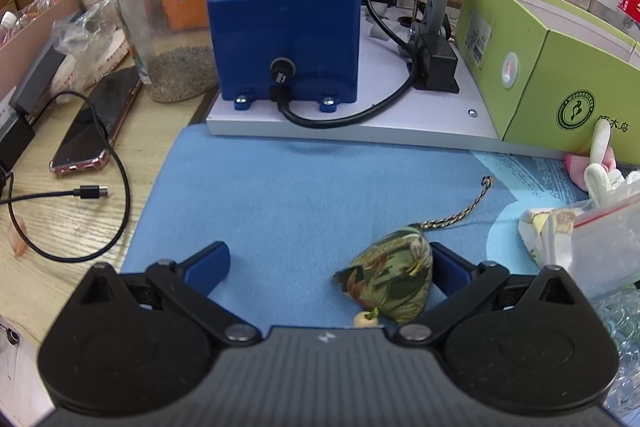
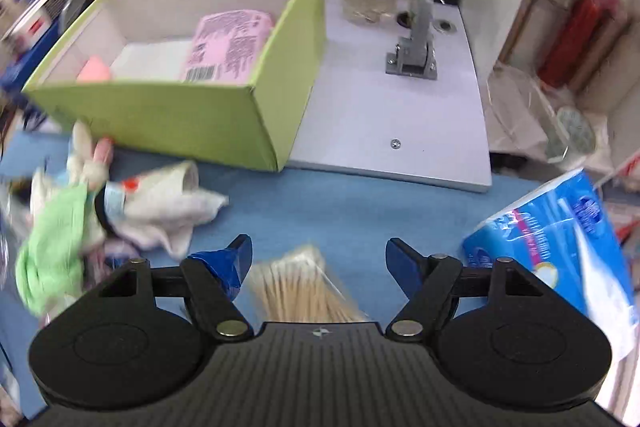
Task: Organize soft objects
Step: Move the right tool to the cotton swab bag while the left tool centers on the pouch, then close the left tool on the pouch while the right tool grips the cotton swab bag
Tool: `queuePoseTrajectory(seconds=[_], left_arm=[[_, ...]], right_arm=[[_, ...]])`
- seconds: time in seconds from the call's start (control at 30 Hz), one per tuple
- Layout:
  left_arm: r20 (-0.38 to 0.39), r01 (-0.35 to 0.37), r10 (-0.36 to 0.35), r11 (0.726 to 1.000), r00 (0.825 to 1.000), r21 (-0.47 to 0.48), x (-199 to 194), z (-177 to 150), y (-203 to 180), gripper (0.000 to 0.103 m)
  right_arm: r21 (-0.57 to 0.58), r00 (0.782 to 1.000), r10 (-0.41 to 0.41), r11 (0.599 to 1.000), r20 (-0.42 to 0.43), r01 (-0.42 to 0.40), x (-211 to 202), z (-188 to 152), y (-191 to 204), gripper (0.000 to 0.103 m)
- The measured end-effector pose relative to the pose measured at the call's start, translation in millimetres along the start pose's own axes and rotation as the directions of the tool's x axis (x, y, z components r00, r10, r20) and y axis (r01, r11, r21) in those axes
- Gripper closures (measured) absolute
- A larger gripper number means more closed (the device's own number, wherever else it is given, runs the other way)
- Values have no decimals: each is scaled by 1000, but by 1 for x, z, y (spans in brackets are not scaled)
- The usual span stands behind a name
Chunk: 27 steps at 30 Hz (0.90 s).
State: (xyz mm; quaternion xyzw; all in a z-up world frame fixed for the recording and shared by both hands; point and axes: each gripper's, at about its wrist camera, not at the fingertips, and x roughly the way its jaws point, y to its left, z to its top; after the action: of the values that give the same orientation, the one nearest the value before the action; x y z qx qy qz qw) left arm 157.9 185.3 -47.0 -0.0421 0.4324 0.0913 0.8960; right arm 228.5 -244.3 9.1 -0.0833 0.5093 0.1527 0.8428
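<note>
Tongs: the left tongs (image 1: 330,263) stand spread around a green leaf-patterned fabric pouch (image 1: 390,277) on the blue worktop mat (image 1: 280,195); the right tongs (image 2: 319,259) gape above a bundle of cotton swabs (image 2: 304,287).

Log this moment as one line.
left gripper: open, beside sachet | right gripper: open over cotton swabs | green box: pink pack inside

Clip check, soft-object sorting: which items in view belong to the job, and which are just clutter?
Job items:
fabric sachet
green box
pink pack inside the box
plush rabbit
white cloth
green cloth

Lying about:
blue machine
phone
cable
clear jar
cotton swabs
</note>
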Motion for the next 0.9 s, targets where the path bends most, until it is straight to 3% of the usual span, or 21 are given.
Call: queuePoseTrajectory(seconds=[0.07, 0.13, 0.27, 0.47, 0.63, 0.77, 0.9], left_arm=[[-1, 0, 0, 1000, 1000, 0, 0, 0, 0, 1], [-4, 0, 0, 1000, 1000, 1, 0, 1, 0, 1], [-5, 0, 0, 1000, 1000, 0, 0, 1, 1, 1], [-6, -1, 1, 1000, 1000, -1, 0, 1, 1, 1], [-2, -3, 3, 1000, 1000, -2, 1, 1, 0, 1], [2, -4, 4, 1000, 1000, -2, 1, 1, 0, 1], [5, 9, -9, 1000, 1000, 14, 0, 0, -1, 1]], right_arm=[[-118, 999, -26, 993, 20, 28, -4, -13, 0, 43], [-166, 1000, 8, 986, 13, -5, -3, -21, -5, 43], [-167, 995, 102, 981, -12, -103, 10, -19, -8, 43], [-153, 989, 136, 978, -52, -143, 33, -15, -11, 43], [-152, 995, 99, 983, -19, -101, 35, -18, -13, 42], [43, 999, 23, 999, 40, -25, 38, -18, -29, 41], [-40, 998, 5, 999, 58, -3, 36, -32, -14, 40]])
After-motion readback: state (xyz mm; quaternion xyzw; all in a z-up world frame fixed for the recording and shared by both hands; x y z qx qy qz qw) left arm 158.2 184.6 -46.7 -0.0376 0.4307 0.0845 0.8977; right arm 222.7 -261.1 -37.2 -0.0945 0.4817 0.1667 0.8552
